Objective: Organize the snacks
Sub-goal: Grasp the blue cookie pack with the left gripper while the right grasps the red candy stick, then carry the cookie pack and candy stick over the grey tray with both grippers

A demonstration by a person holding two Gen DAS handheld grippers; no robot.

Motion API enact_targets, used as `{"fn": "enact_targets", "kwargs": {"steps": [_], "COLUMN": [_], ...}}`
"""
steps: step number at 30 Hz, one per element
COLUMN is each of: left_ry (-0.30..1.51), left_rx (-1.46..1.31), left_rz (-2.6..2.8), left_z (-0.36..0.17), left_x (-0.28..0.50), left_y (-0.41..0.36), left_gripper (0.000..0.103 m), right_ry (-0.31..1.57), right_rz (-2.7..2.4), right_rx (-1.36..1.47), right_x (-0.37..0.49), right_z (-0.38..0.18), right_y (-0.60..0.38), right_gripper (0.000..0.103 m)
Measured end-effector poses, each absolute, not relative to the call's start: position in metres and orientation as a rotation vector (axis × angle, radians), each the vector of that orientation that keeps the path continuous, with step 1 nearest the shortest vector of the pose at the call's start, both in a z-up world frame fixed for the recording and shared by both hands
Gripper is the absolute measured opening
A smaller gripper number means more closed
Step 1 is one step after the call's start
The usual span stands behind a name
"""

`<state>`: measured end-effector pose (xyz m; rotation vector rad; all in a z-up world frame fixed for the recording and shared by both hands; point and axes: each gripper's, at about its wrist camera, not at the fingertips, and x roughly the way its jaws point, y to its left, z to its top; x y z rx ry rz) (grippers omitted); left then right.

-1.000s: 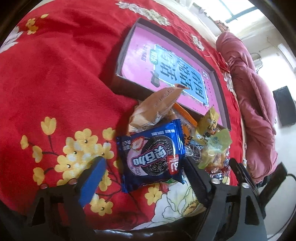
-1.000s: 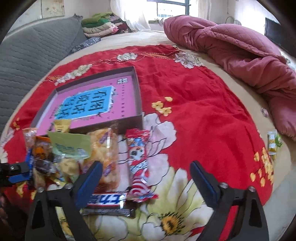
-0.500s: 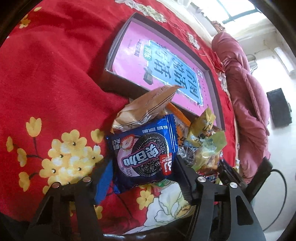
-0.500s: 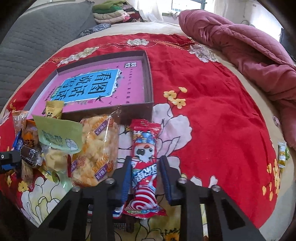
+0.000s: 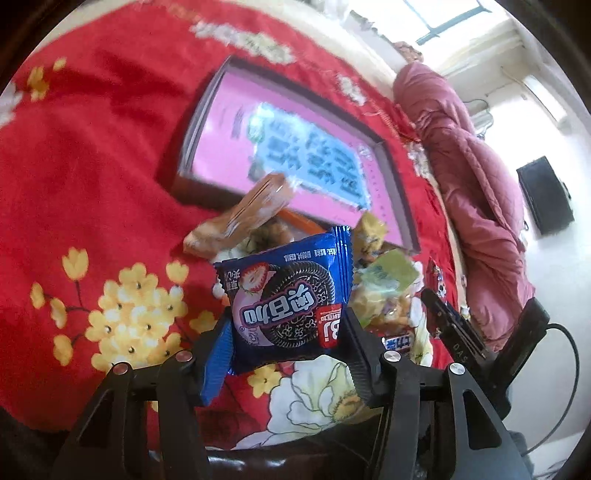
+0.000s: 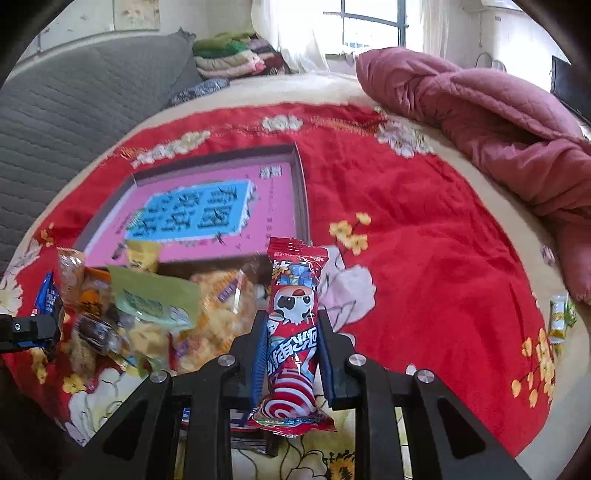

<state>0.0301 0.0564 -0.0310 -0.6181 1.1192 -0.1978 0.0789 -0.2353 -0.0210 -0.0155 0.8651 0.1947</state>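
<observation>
Beyond snack pile (image 6: 147,314), box (image 6: 301,206) holds pink sheet (image 6: 207,214).

Daylight poured in from a window (image 6: 369,33) at 12 o'clock in the right wrist view, blowing out the wall at 2 o'clock in the left. Motion blur smeared the pink box (image 5: 295,158) lettering. Fisheye distortion curved both frames, with black vignetting at the corners.

Red, pink and blue on a flowered bedspread

The bedspread (image 6: 424,236) is red with yellow and white blossoms. The box (image 6: 288,192) is pink inside with a blue panel of dark characters. The cookie packet (image 5: 288,302) is blue; the long wrapper (image 6: 293,325) is red with white swirls; the quilt (image 6: 498,122) is dusty rose.
</observation>
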Motion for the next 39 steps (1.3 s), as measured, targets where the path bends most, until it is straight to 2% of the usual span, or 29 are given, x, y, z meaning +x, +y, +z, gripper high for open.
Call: {"fn": "enact_targets", "kwargs": {"steps": [8,23,39], "left_ry": [1.038,0.931,0.988], "left_rx": [-0.529,-0.472,-0.427], "left_rz": [-0.184,-0.093,-0.058], "left_z": [-0.006,0.014,-0.019], "left_x": [0.035,0.077,0.145], "left_y": [0.056,0.075,0.082], "left_gripper": [0.057,0.057,0.057], "right_ry": [0.793,0.744,0.804], "right_rz": [0.236,0.250,0.279], "right_rx": [-0.004,0.014,0.036], "right_x": [0.084,0.117,0.167], "right_z": [0.003,0.011,-0.013], "right_y": [-0.222,-0.210,-0.193], "right_gripper": [0.025,0.025,0.025]}}
